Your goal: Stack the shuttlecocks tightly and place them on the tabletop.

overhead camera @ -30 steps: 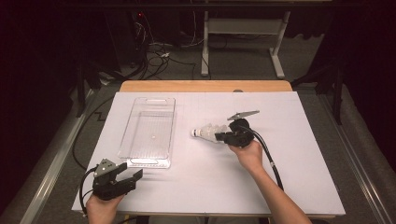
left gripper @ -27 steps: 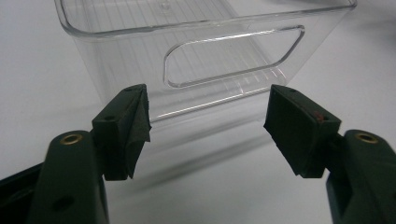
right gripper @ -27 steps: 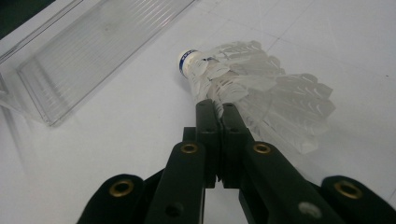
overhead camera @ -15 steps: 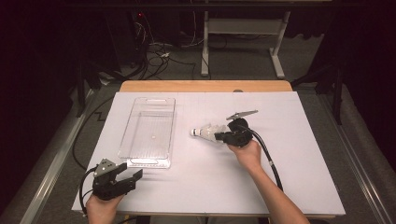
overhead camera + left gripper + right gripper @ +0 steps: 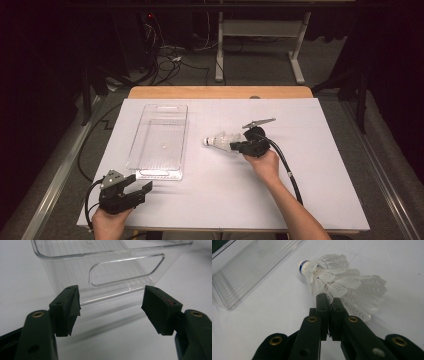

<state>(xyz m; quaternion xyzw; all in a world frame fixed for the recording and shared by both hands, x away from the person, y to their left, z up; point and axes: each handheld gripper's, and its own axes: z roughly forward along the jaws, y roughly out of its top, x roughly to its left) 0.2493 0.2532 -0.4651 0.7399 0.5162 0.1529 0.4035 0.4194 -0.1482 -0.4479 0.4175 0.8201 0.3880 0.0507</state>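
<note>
A white feather shuttlecock (image 5: 219, 140) (image 5: 337, 277) lies on its side at the middle of the white table, its cork pointing toward the clear plastic bin (image 5: 136, 145) (image 5: 249, 267). My right gripper (image 5: 234, 146) (image 5: 328, 298) is shut on the edge of its feather skirt. I cannot tell whether the shuttlecock rests on the table or hangs just above it. Near the front left edge, my left gripper (image 5: 142, 192) (image 5: 111, 307) stands open with nothing between its pads. It faces the bin's near end wall (image 5: 112, 275), a short way off.
The white table cover (image 5: 325, 175) lies bare to the right and front of the right hand. The right gripper's cable (image 5: 287, 167) trails back along the forearm. Beyond the table's far wooden edge (image 5: 220, 92) are cables and a desk frame on the floor.
</note>
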